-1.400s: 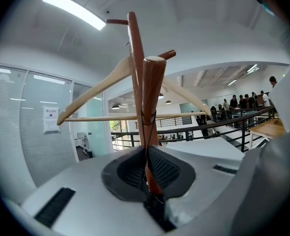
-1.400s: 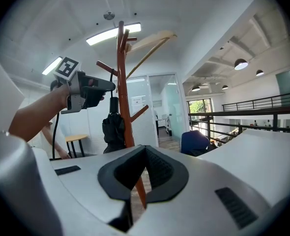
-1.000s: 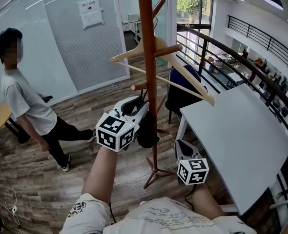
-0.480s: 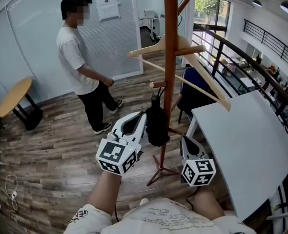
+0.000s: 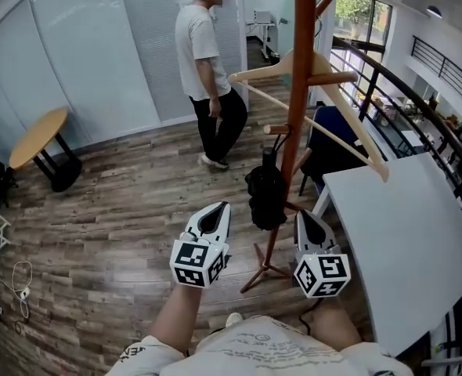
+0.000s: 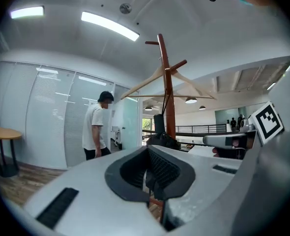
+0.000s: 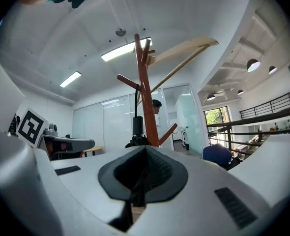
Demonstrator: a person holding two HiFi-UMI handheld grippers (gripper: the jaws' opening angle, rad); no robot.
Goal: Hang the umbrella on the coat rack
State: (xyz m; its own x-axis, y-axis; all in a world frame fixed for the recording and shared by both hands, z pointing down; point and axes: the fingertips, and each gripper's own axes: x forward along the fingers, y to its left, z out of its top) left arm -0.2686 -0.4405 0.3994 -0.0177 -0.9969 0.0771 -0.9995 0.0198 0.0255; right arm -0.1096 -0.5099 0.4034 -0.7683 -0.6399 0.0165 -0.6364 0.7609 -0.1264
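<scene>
Wooden floor (image 5: pixel 121 210), black umbrella (image 5: pixel 266 198) on coat rack (image 5: pixel 297 92); left claw (image 5: pixel 219 209), right claw (image 5: pixel 302 215) both together, empty.

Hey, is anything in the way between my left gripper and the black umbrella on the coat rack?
Nothing visible. Only open air lies between the left gripper and the folded black umbrella, which hangs at a low peg of the reddish wooden coat rack.

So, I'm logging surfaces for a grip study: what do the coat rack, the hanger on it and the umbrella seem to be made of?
Coat rack: reddish-brown wood, smooth with a slight sheen, so probably varnished.
Hanger: pale wood that looks unstained and matte.
Umbrella: black fabric in soft, bunched folds, likely nylon or polyester. Its handle material is unclear.
</scene>
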